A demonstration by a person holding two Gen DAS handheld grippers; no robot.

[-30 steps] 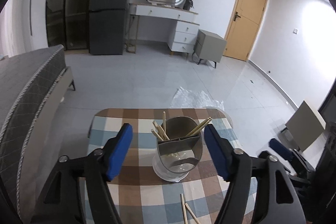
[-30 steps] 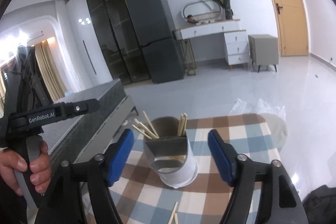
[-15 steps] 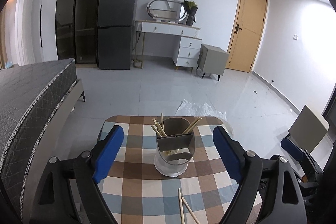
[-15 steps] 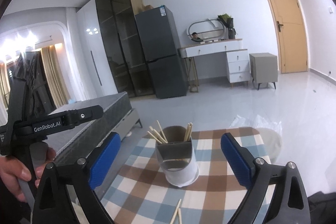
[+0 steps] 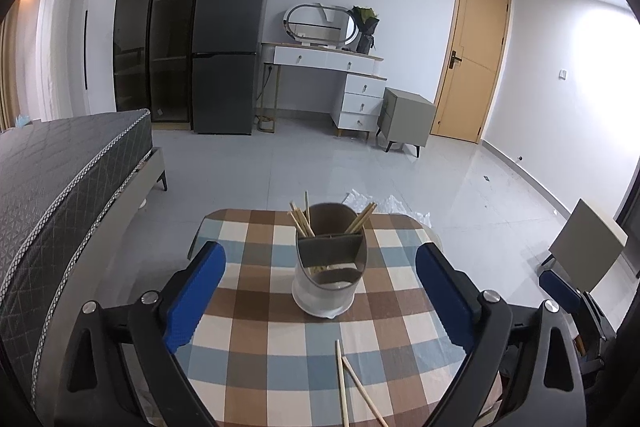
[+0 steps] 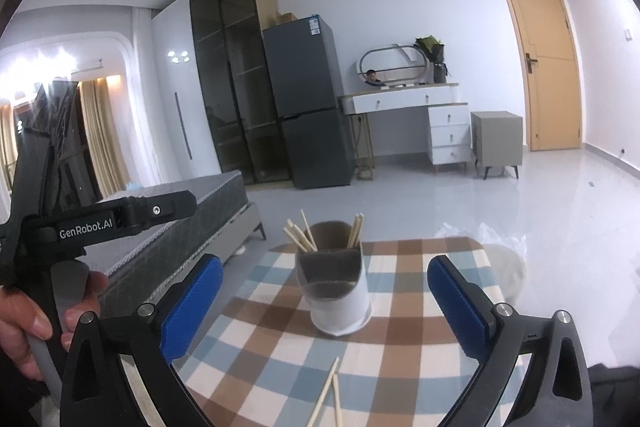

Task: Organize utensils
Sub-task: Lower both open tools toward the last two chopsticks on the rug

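Utensil holder (image 5: 330, 261) stands mid-frame on the checked table (image 5: 256, 355), several chopsticks (image 5: 302, 221) already upright inside. Two loose chopsticks (image 5: 346, 385) lie at lower centre, not yet stowed. Left gripper (image 5: 320, 291) and right gripper (image 6: 324, 301): fingers wide apart, empty. Judged mostly done.

**One brand name legible**

"GenRobot.AI" is read in white letters on the black body of the left tool (image 6: 86, 227), seen in the right wrist view. A label (image 6: 315, 25) is seen on the fridge (image 6: 308, 107) top corner, its print too small to be read.
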